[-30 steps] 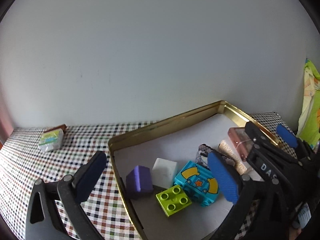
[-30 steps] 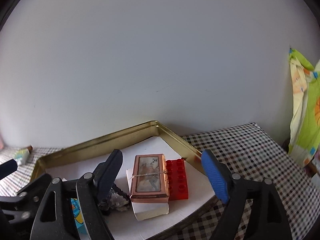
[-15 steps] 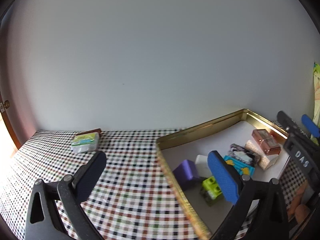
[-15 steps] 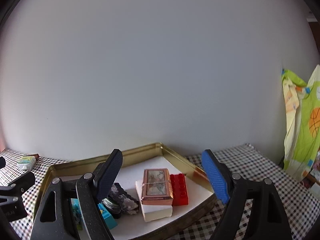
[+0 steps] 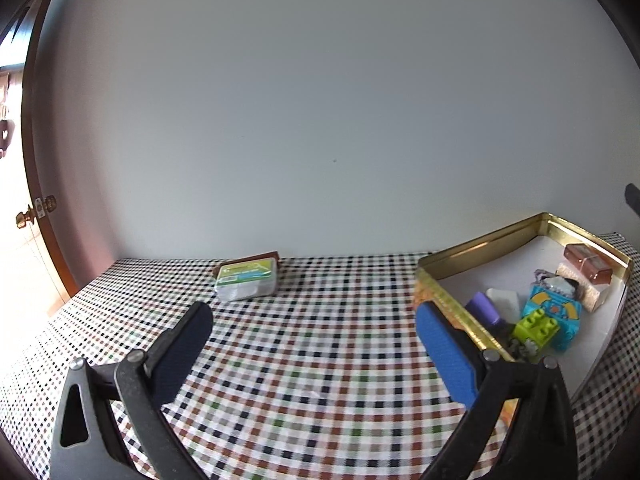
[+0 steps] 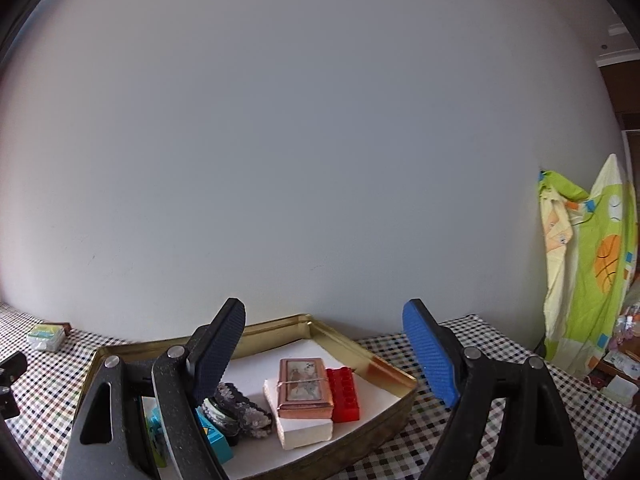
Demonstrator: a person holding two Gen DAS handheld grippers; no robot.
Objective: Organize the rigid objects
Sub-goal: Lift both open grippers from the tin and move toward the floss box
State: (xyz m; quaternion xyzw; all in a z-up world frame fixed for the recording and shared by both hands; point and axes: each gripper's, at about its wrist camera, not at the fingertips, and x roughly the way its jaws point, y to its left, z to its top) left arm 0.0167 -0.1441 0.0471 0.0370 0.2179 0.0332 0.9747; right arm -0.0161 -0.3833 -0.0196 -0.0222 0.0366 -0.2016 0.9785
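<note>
One small box (image 5: 247, 281) with a green label sits alone on the checked tabletop (image 5: 304, 360), close to the wall and well apart from the gold tray (image 5: 452, 300) — it looks like the last loose thing to be gathered. The tray already holds a purple block (image 5: 484, 307), a lime brick (image 5: 537, 326), a blue toy block (image 5: 554, 314), a copper-coloured box (image 6: 305, 387) resting on a white slab, and a red brick (image 6: 343, 394) beside it.

The left hand-held gripper (image 5: 314, 344) hangs over bare cloth with its jaws wide apart and nothing between them; the box lies ahead of it and a little to the left. The right hand-held gripper (image 6: 324, 360) is also spread wide and empty, held above the tray's near side.

To do the pick well, I would bring the left one straight toward the box, lower it until the pads (image 5: 446, 356) flank its two long sides, and close squarely — the box is low and smooth, so a grip too near the top could slip off. Stay clear of the wall behind it. Free floor shows in the tray's far part, which seems the easiest spot to set it down.
</note>
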